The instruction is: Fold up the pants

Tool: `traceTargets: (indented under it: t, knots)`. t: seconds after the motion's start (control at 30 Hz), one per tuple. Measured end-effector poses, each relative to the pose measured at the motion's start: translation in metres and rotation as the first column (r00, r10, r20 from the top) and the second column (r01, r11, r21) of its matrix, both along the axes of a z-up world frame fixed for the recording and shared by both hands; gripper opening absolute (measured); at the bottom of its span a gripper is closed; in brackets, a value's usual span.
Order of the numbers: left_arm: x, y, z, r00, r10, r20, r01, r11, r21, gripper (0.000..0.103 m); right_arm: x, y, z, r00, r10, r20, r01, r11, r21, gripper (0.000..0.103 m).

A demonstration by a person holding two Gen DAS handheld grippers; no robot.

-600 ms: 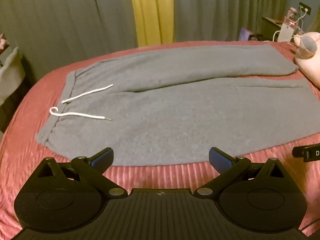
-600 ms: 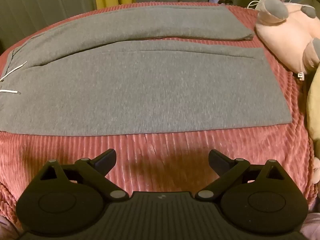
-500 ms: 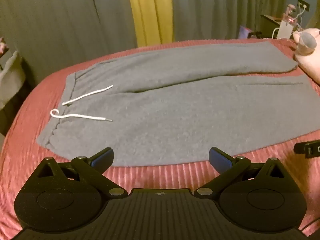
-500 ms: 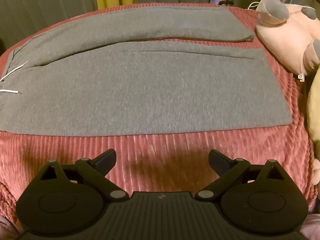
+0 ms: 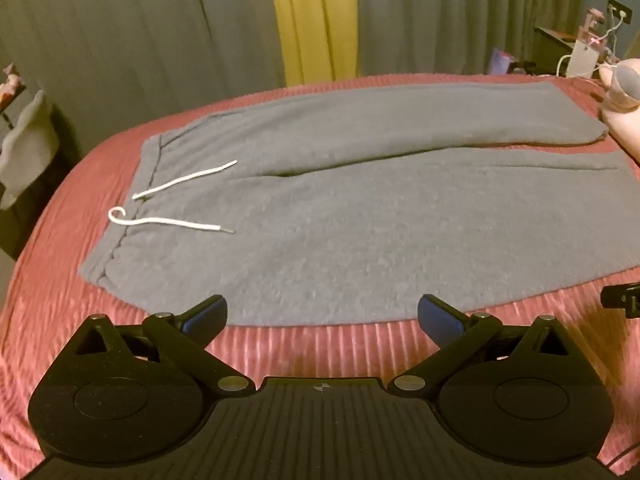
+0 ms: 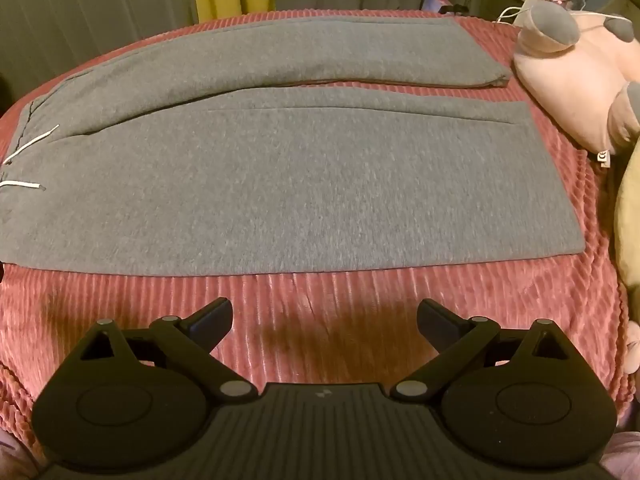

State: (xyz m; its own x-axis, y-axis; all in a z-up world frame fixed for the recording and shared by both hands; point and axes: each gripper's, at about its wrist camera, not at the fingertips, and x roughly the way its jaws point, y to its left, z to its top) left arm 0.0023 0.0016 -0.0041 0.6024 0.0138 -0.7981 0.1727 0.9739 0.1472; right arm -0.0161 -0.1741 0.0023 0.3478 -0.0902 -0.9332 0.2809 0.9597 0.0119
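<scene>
- The grey pants (image 5: 360, 216) lie flat and unfolded on the ribbed pink bedspread (image 5: 320, 344), filling the middle of both views.
- The waistband sits at the left of the frame, the leg hems at the right; the two legs lie side by side, the farther one angled slightly away.
- A white drawstring (image 5: 176, 200) rests in two loose strands on the waistband area, left of centre in the left wrist view.
- The left gripper (image 5: 322, 314) has its fingers spread wide, holding nothing; the tips sit at the near edge of the pants.
- The right gripper (image 6: 325, 314) is likewise spread wide and empty, positioned over bare bedspread, apart from the pants edge.
- A pink plush toy (image 6: 576, 80) lies just beside the leg hems, upper right of the right wrist view.
- Grey and yellow curtains (image 5: 316, 20) hang behind the bed.
</scene>
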Motion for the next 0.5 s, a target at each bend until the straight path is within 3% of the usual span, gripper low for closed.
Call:
traceTargets:
  t: [0.5]
  knots:
    - [0.0007, 0.0018, -0.0019, 1.0, 0.013, -0.013, -0.013, 1.0, 0.004, 0.103, -0.0016, 0.0032, -0.0006, 0.999, 0.035, 0.005, -0.035, 0.999, -0.005, 0.099]
